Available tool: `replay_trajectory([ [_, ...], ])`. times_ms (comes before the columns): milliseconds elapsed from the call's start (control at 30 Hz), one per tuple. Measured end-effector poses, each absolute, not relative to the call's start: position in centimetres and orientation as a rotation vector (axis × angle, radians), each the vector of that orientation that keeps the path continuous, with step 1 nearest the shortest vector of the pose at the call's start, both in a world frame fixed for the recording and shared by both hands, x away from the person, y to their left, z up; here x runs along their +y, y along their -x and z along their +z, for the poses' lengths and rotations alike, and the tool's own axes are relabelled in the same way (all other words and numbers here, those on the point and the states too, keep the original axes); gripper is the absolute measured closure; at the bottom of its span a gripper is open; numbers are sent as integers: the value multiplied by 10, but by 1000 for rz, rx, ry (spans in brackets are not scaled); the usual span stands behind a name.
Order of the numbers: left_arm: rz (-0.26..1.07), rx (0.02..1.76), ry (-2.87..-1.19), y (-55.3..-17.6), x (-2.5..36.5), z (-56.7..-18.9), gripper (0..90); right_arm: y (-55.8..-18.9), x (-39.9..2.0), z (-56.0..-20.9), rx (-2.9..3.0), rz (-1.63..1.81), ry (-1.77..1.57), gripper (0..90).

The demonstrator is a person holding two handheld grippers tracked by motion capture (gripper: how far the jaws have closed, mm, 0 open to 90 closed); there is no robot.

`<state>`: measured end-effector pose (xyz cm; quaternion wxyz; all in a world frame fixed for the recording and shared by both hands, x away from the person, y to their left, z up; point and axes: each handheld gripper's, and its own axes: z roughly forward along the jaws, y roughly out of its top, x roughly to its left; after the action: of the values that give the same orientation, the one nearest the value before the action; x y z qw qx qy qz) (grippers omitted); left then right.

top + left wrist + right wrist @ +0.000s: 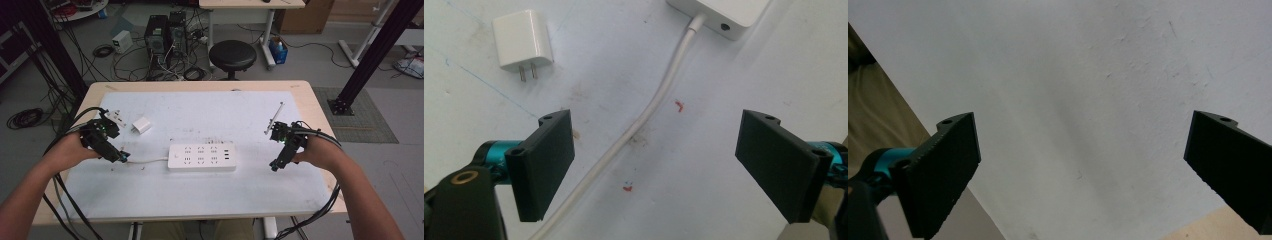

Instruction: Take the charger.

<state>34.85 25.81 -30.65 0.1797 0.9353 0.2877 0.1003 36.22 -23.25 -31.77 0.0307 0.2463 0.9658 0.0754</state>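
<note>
Left claw (654, 165) released, jaws straddling the thin white power cord (659, 97); small white two-prong charger (522, 42) lies beside it on the counter (200, 195). Right claw (1083, 170) released, empty. Risk: closing now pinches cord, drags the white rectangular power strip (202, 156).

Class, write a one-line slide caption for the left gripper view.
Open left tongs hover over the white cable of the power strip, with a white charger plug lying nearby.

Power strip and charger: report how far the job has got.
Nothing looks done: the white charger lies loose on the table, apart from the power strip. In hand: the left gripper, jaws open, hovers over the strip's cable; the right gripper is open over bare table. Left: any gripping or plugging in.
</note>
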Motion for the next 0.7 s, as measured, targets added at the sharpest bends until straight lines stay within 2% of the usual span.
replay_trajectory([
  [333,315,844,-2613,-356,262,-302,158,-363,-232,-315,2955,283,-784,8],
  [700,367,1002,-2498,-379,268,-300,158,-365,-228,-315,2946,318,-801,8],
])
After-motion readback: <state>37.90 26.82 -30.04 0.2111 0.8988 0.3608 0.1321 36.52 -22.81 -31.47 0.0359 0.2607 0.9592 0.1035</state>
